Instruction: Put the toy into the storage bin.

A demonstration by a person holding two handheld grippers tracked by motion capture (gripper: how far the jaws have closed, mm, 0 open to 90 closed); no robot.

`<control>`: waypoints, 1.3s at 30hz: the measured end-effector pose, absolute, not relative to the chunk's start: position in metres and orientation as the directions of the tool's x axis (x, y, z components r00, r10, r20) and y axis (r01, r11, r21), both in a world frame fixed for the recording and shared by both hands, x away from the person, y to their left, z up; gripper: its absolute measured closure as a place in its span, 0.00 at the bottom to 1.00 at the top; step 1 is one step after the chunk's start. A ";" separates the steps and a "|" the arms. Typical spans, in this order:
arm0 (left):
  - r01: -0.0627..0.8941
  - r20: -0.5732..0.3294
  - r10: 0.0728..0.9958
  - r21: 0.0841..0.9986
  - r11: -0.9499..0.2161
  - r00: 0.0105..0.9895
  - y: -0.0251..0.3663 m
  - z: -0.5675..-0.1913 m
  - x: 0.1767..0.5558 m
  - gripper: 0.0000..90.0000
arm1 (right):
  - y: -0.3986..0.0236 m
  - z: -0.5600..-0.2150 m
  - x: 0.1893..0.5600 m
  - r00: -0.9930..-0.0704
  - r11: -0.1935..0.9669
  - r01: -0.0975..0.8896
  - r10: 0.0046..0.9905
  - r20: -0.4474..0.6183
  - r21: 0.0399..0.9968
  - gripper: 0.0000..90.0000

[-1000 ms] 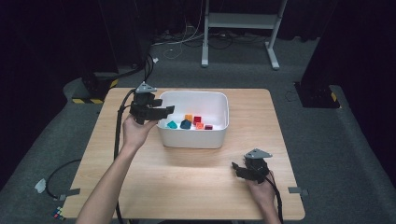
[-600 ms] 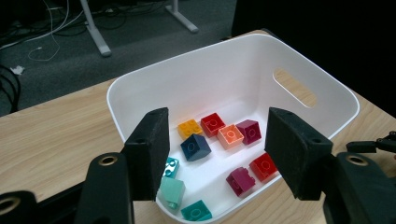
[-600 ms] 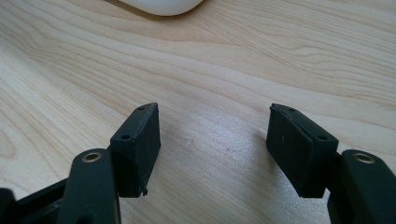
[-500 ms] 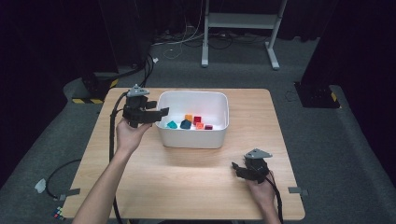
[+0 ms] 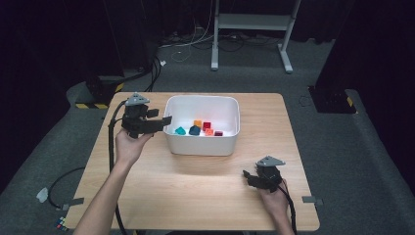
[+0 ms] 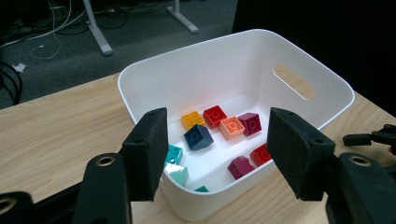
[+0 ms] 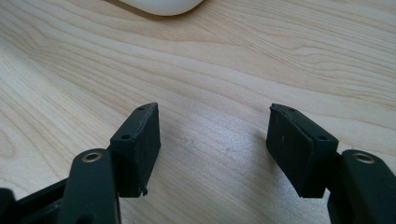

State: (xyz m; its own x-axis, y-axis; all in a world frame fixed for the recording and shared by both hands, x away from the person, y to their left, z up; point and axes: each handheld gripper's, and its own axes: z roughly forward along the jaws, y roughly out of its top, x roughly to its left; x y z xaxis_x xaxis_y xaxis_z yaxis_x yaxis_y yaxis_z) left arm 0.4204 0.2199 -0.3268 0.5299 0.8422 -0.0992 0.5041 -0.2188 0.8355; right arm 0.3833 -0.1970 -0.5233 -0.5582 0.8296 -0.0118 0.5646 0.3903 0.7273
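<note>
High view, left gripper (image 5: 164, 121): I am holding it just beside the left wall of the white bin (image 5: 230, 108), its jaws pointing toward the bin and standing apart with nothing between them.
High view, right gripper (image 5: 247, 175): I am resting it near the front right of the wooden table (image 5: 161, 196), well apart from the bin, jaws parted and gripping nothing.
High view, bricks: they are lying on the bin floor, a teal one (image 5: 180, 131) at the left, a dark blue one (image 5: 194, 130) beside it, orange and red ones behind.
Left gripper view, my fingers (image 6: 149, 154): they are standing open over the near rim of the bin (image 6: 299, 56) and holding nothing.
Left gripper view, bricks: the dark blue brick (image 6: 198, 136) is sitting mid-floor, with yellow (image 6: 193, 119), red (image 6: 215, 115), peach (image 6: 232, 128) and maroon (image 6: 250, 123) ones just behind; a teal brick (image 6: 173, 154) is showing partly behind my left finger, perhaps touching the wall.
Right gripper view, my fingers (image 7: 140, 140): they are spread wide over bare table (image 7: 219, 70), empty.
Right gripper view, bin: a white curved edge (image 7: 159, 5) is showing at the top.
</note>
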 end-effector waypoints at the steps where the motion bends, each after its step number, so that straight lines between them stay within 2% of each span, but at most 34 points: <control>1: 0.504 -0.096 0.843 0.835 -0.222 0.530 0.221 -0.327 0.420 0.43 | -0.197 -0.523 0.383 -0.558 0.390 0.565 0.830 -0.012 0.727 0.39; 25: 0.523 -0.126 0.843 0.828 -0.201 0.523 0.248 -0.350 0.393 0.38 | -0.197 -0.523 0.383 -0.558 0.391 0.565 0.830 -0.012 0.727 0.39; 39: 0.526 -0.134 0.843 0.828 -0.194 0.521 0.264 -0.376 0.371 0.35 | -0.197 -0.523 0.383 -0.558 0.392 0.563 0.829 -0.014 0.728 0.39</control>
